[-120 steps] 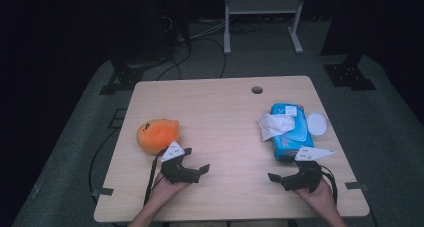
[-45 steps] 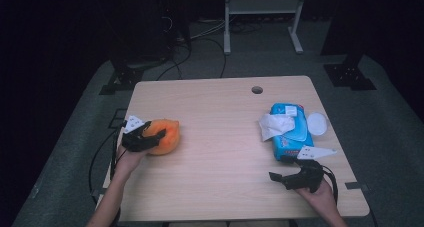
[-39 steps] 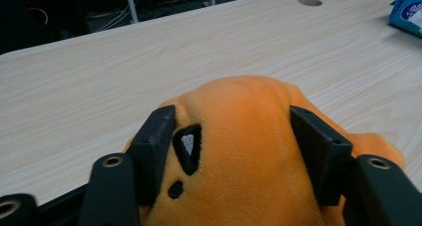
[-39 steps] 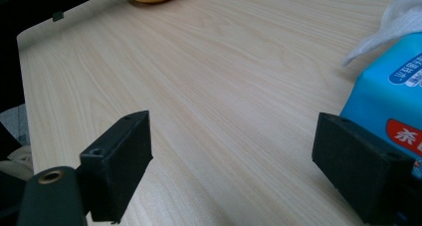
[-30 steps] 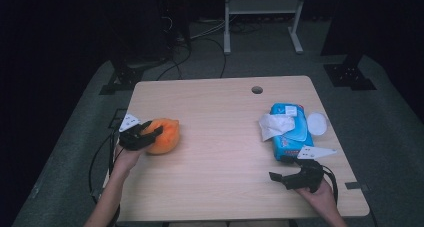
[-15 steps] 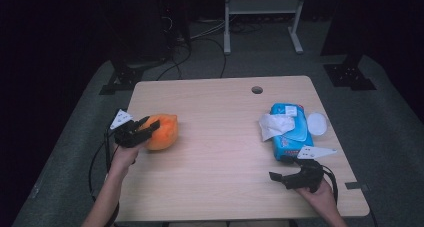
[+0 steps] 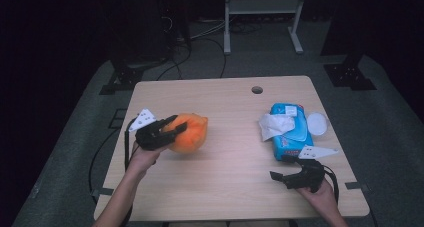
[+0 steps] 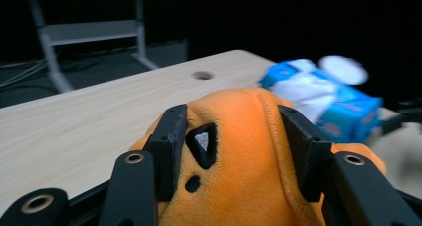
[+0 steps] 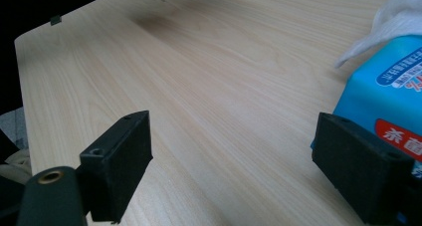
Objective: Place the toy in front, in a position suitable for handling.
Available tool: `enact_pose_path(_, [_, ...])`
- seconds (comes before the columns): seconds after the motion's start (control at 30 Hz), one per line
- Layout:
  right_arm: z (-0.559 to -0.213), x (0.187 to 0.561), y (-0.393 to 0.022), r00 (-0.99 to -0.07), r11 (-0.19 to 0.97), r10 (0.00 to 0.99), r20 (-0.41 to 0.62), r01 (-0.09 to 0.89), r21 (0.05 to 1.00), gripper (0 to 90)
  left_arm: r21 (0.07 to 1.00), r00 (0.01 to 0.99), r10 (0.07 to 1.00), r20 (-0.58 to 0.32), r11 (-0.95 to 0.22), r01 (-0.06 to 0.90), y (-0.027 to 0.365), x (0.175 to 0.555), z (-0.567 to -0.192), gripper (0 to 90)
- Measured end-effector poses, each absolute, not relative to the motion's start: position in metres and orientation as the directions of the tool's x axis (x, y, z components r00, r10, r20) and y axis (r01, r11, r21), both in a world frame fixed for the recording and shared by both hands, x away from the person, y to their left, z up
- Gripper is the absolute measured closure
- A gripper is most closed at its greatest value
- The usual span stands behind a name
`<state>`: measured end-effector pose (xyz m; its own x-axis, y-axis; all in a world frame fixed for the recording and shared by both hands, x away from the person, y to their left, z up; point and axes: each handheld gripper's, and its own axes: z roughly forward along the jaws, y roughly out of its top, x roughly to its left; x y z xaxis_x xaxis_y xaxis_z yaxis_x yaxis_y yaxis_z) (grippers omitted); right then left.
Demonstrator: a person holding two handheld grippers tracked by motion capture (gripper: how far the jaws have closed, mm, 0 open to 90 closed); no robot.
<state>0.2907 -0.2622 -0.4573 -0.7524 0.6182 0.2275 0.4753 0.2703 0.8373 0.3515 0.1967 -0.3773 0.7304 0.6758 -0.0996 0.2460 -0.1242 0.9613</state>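
An orange plush toy (image 7: 190, 133) is clamped in my left gripper (image 7: 176, 128) and held just above the left half of the wooden table (image 7: 225, 177). In the left gripper view both jaws press into the orange plush toy (image 8: 239, 151), whose black eye patch faces the camera. My right gripper (image 7: 282, 168) rests near the front right of the table, jaws wide apart with bare wood between them. A blue wet-wipe pack (image 7: 290, 129) with a white wipe (image 7: 272, 124) sticking out lies just beyond it. In the right gripper view the pack (image 9: 385, 91) sits beside the right jaw.
A white round lid (image 7: 317, 122) lies right of the pack. A cable hole (image 7: 257, 90) marks the table's far edge. Beyond the table stand a metal rack (image 7: 260, 17) and floor cables. Dark stands flank the far corners.
My left gripper has lifted the orange plush toy and carried it rightward, toward the table's middle. The right gripper has stayed put.
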Motion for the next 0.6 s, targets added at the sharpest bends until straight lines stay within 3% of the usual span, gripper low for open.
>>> enact_pose_path(0.3, [-0.454, 0.289, -0.267, -0.748, 0.259, 0.628, 0.216, 0.463, 0.848, 14.8, 0.95, 0.822, 0.559, -0.11, -0.183, 0.251, 0.134, 0.334, -0.395, 50.1])
enact_pose_path(0.6, [-0.453, 0.287, -0.27, -0.747, 0.255, 0.631, 0.211, 0.456, 0.852, 14.7, 0.926, 0.817, 0.553, -0.16, -0.202, 0.318, 0.098, 0.33, -0.436, 50.1])
